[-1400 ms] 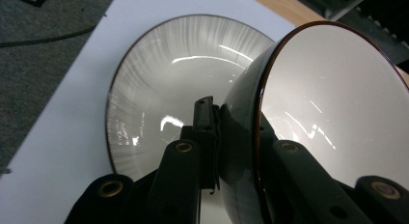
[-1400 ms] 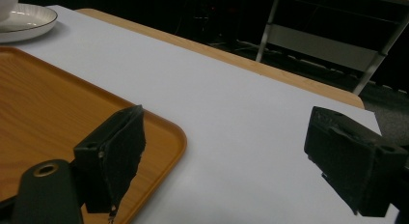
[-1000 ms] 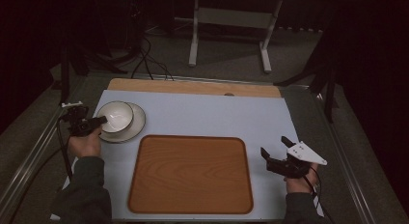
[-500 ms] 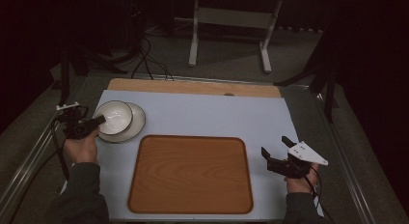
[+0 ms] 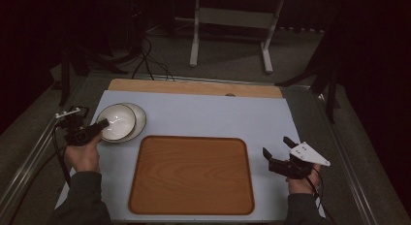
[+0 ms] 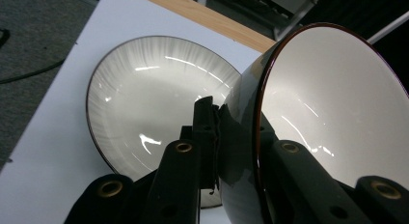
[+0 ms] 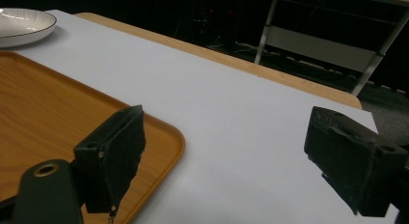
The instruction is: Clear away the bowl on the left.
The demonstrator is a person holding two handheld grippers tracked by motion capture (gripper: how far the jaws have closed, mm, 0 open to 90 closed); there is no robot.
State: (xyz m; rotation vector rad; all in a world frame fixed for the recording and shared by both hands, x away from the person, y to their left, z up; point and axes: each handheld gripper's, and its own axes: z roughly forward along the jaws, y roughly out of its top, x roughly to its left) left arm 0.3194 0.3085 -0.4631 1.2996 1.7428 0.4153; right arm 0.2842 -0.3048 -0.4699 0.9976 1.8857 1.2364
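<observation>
Location: dim lab or test room. Indicators: covered bench (image 5: pixel 203 113), loose floor cables (image 5: pixel 145 60), bare metal stand (image 5: pixel 231 21).

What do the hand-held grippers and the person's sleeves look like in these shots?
Both are black two-jaw tools. The left hand-held gripper carries a small white bracket at its rear, and a black cable trails from it. The right hand-held gripper has a pale grey three-cornered plate on top. Its jaws end in blocky black pads with brass-coloured rivets. Sleeves are dark grey.
</observation>
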